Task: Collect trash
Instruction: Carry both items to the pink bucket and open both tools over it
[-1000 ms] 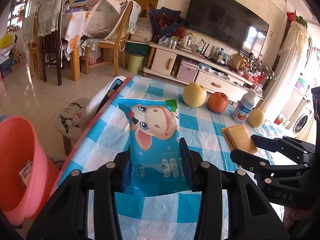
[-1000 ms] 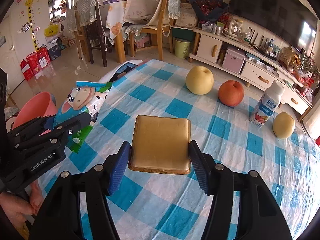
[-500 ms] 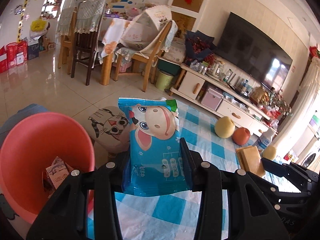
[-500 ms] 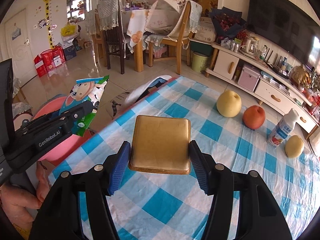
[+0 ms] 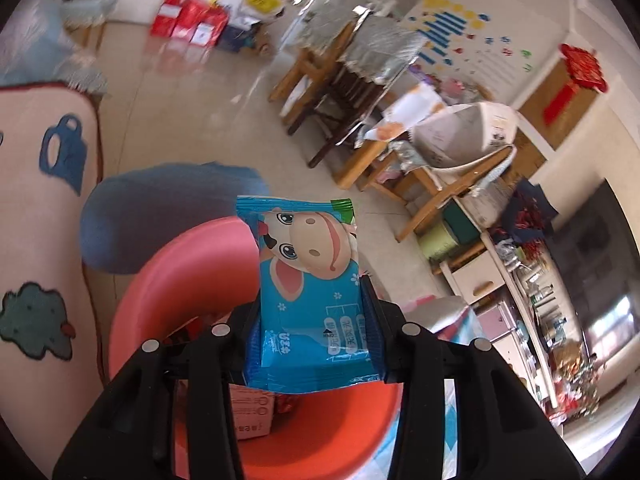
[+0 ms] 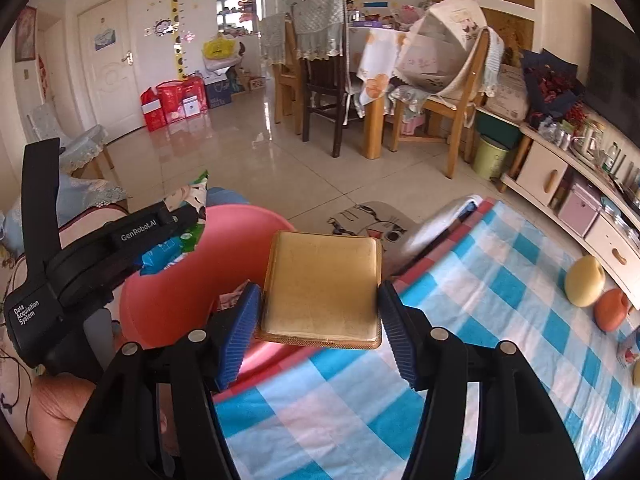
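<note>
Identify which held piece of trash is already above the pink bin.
The blue cow-print wrapper in the left gripper hangs over the pink bin; the gold packet in the right gripper sits over its table-side rim.

The snack packet (image 5: 308, 292) is bright blue with a cartoon cow face in cream and pink, a green corner and white panels of print. The flat packet (image 6: 322, 286) is plain golden tan with a darker amber edge. The bin (image 5: 192, 280) is coral pink, more orange inside. The tablecloth (image 6: 500, 320) is checked in blue and white with a red border. Both grippers are black; the right gripper (image 6: 320, 334) has blue ribbed pads (image 6: 236, 330).
</note>
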A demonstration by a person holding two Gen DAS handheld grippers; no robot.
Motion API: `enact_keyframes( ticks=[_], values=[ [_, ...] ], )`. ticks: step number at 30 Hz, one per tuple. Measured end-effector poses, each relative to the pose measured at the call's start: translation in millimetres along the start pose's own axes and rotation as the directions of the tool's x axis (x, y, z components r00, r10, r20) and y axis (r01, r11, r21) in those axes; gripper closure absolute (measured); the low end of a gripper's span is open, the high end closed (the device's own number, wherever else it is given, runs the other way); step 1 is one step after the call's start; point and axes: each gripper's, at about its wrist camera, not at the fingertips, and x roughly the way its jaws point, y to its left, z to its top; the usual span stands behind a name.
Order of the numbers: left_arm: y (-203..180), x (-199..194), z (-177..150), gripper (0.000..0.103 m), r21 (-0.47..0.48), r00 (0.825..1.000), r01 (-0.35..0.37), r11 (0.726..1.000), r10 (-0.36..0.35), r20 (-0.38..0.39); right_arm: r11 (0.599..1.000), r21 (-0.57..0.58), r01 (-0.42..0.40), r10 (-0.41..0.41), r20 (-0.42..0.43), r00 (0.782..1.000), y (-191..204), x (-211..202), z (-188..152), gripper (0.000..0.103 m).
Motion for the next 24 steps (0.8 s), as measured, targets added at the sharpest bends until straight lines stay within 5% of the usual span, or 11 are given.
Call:
enact_keyframes(
  ticks=[7, 10, 15, 20, 24],
  values=[
    [24, 19, 10, 0.058, -0.061, 0.997, -0.059, 0.996, 0.055, -0.05, 0.996, -0.081, -0.031, 0.027, -0.05, 0.998, 32, 58, 10, 0.042],
    [23, 19, 10, 0.037, -0.027, 0.995, -0.089, 0.996, 0.087, -0.039, 0.999, -0.046, -0.019, 0.017, -0.058, 0.998, 27, 67, 5, 0.042],
    [12, 17, 6, 0.023, 0.02, 0.994, -0.11, 0.994, 0.11, -0.004, 0.999, 0.05, 0.007, -0.006, -0.022, 1.0, 1, 47, -12, 0.025],
    [-7, 11, -1, 0.016, 0.112, 0.995, -0.089, 0.99, 0.084, 0.049, 0.991, 0.094, 0.091, -0.089, -0.024, 0.996, -17, 22, -29, 0.017],
    [-30, 1, -13, 0.012, 0.194, 0.995, 0.005, 0.981, -0.024, 0.096, 0.982, 0.122, 0.142, -0.14, -0.025, 0.99, -34, -3, -41, 0.017]
  ],
)
